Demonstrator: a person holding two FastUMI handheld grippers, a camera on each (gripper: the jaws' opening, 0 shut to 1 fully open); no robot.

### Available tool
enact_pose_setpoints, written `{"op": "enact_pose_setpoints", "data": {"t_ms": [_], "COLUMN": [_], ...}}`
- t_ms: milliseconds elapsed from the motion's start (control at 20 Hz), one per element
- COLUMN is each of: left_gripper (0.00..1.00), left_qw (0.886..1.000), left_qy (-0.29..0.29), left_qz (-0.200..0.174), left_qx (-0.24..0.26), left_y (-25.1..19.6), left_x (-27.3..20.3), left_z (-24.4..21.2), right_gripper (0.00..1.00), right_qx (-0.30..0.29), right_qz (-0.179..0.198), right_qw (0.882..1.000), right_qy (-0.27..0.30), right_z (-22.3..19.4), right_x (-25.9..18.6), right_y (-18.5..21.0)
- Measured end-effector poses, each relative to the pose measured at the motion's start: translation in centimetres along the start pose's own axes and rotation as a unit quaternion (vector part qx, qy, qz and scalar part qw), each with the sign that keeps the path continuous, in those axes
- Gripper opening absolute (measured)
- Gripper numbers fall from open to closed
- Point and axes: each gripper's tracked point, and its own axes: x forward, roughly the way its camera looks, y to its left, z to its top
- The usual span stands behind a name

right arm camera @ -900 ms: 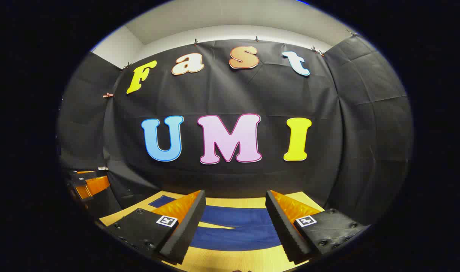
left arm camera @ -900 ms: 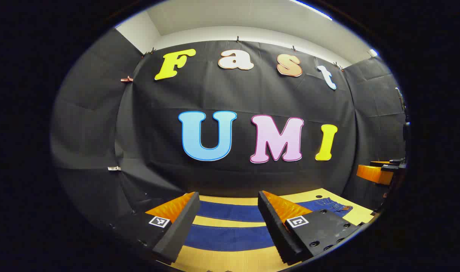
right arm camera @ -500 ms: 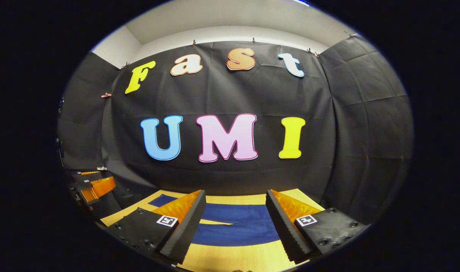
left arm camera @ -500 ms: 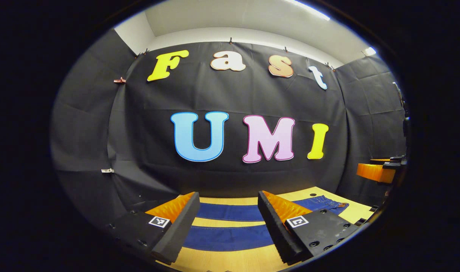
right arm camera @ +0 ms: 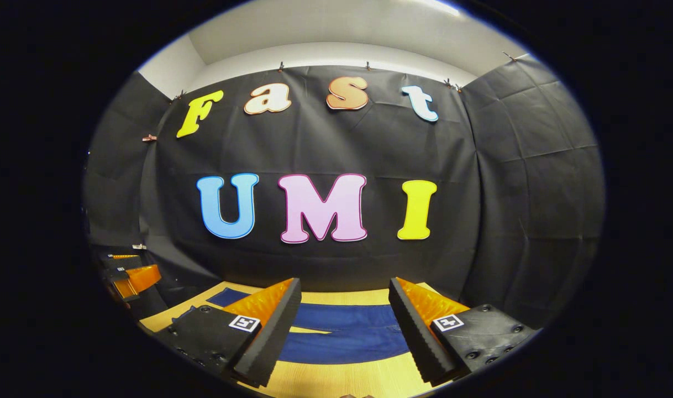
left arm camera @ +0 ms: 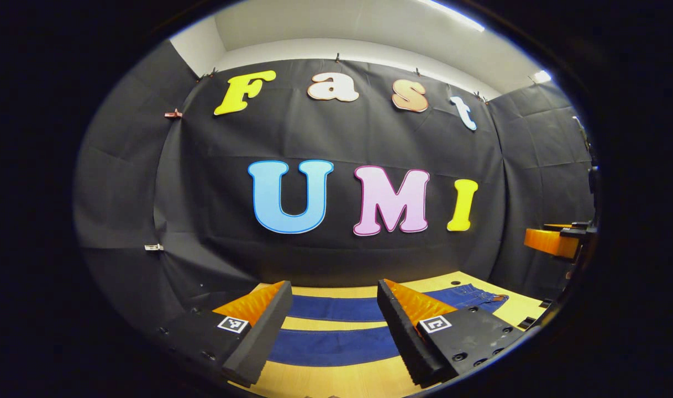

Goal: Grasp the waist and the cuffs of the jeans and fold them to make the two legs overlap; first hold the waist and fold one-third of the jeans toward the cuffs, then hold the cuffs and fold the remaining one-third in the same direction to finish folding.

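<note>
Dark blue jeans (left arm camera: 331,345) lie flat on the wooden table (left arm camera: 325,381), their two legs running side by side across the left gripper view, the waist (left arm camera: 474,296) at the right. My left gripper (left arm camera: 328,326) hangs open above the legs, touching nothing. In the right gripper view the jeans (right arm camera: 347,337) spread wide near the crotch, and my right gripper (right arm camera: 345,329) is open above them with nothing between its fingers. The other gripper's orange fingers (left arm camera: 549,242) show at the far right of the left gripper view, and orange fingers (right arm camera: 135,278) at the far left of the right gripper view.
The black cloth wall (left arm camera: 336,260) stands close behind the table's far edge. Bare wood (right arm camera: 325,381) shows in front of the jeans, and a strip of wood (left arm camera: 336,324) shows between the two legs.
Both views have drifted slightly; the right gripper tilted a little, so the wall sits lower in its view. The jeans have not moved and both grippers stay open.
</note>
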Motion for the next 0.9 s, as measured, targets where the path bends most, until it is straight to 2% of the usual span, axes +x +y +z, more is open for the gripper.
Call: {"op": "enact_pose_setpoints", "data": {"t_ms": [250, 450, 600, 700, 750, 850, 900], "left_gripper": [0.96, 0.98, 0.98, 0.98, 0.98, 0.98, 0.98], "left_qw": [1.000, 0.991, 0.981, 0.962, 0.949, 0.918, 0.899], "left_qy": [0.023, 0.078, 0.136, 0.173, 0.190, 0.229, 0.250], "left_qz": [0.004, 0.024, -0.006, -0.010, -0.016, -0.050, -0.070], "left_qx": [0.011, 0.105, 0.141, 0.213, 0.252, 0.320, 0.354], "left_y": [1.4, 6.4, 9.4, 13.2, 14.9, 17.6, 19.0], "left_x": [0.5, 0.8, 0.8, 1.6, 2.0, 2.2, 2.0], "left_z": [-2.4, -7.8, -12.7, -16.0, -17.5, -21.4, -23.7], "right_gripper": [0.97, 0.97, 0.97, 0.98, 0.98, 0.98, 0.98], "right_qx": [0.005, -0.003, -0.004, -0.011, -0.015, -0.024, -0.029], "right_qz": [0.003, -0.003, -0.016, -0.026, -0.031, -0.039, -0.041], "right_qw": [1.000, 1.000, 0.999, 0.999, 0.998, 0.997, 0.997], "right_qy": [0.003, 0.005, 0.030, 0.040, 0.045, 0.055, 0.062], "right_z": [0.0, -0.2, -1.7, -2.3, -2.5, -3.1, -3.4], "right_x": [0.3, 0.7, 0.6, 0.6, 0.6, 0.5, 0.5], "right_y": [0.6, 0.1, -0.9, -1.6, -2.0, -2.5, -2.7]}}
